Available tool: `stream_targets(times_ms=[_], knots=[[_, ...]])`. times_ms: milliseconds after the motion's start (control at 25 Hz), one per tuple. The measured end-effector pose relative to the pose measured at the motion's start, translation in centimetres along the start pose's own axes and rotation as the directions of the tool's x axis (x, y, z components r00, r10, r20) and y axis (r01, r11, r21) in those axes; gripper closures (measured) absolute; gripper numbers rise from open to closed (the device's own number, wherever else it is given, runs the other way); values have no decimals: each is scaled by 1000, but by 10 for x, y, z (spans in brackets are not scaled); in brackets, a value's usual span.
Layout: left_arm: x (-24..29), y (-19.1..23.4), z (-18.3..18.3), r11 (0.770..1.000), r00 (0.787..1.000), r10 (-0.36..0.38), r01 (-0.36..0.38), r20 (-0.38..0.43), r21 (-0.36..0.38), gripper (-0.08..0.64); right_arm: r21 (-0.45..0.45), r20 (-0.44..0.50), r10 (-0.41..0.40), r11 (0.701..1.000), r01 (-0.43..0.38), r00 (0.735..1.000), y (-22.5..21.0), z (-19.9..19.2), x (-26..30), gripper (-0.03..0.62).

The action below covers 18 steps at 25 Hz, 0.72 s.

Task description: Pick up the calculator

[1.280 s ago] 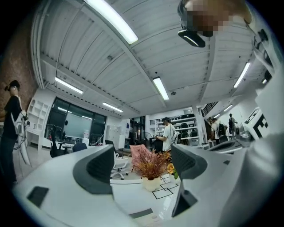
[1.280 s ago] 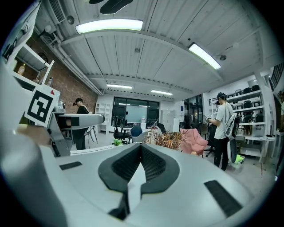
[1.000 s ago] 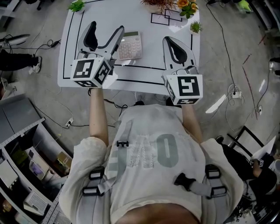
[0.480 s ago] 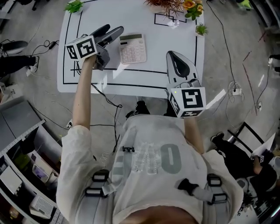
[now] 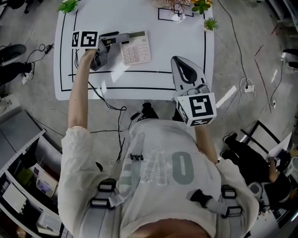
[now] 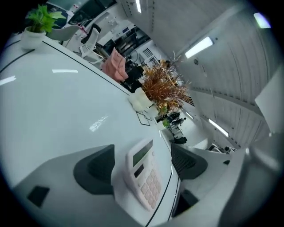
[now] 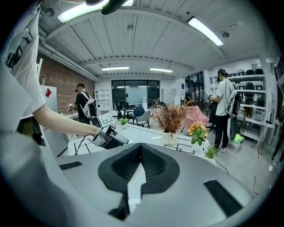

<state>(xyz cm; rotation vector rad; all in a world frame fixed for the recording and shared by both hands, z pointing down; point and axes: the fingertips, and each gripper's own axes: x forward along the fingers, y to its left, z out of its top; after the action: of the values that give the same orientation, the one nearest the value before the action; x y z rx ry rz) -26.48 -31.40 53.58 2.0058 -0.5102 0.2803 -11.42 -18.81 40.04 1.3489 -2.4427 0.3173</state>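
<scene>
The pale calculator point(image 5: 136, 48) lies flat on the white table point(image 5: 153, 76), left of centre. My left gripper point(image 5: 113, 39) is turned on its side and reaches in from the left, its tips at the calculator's left edge. In the left gripper view the calculator point(image 6: 144, 175) sits between the two dark pads point(image 6: 95, 170), with a gap on the right side: the jaws are open around it. My right gripper point(image 5: 185, 74) hovers over the table's front edge, jaws shut on nothing. The right gripper point(image 7: 140, 162) view shows its pads meeting and the left gripper point(image 7: 108, 136) beyond.
Along the table's far edge stand a dried plant in a white pot point(image 5: 174, 7), a flower pot point(image 5: 201, 7) and a small green plant point(image 5: 209, 24); another green plant point(image 5: 68, 5) marks the far left corner. Black lines cross the table. People point(image 7: 224, 106) stand behind.
My left gripper has swung from the table's front to the left, rolled onto its side and closed in on the calculator's left edge. The right gripper has barely moved.
</scene>
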Motion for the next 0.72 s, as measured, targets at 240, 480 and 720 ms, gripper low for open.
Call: stream_targets(times_ms=[240,480,720], knots=[[15,-1,-13,999,990,-37,41,-135,25,173,-2,-9,6,1000,-6,1000,0,1,2,588],[23,-5,-21,998,973,-68,69,-219,-3,202,-3,-17,19,1000,-19,1000,2,1,3,588],[27,10,-34,995,936,51,-17,-349,101,396,-3,-15,30,1000,-30,999,6,1,6,588]])
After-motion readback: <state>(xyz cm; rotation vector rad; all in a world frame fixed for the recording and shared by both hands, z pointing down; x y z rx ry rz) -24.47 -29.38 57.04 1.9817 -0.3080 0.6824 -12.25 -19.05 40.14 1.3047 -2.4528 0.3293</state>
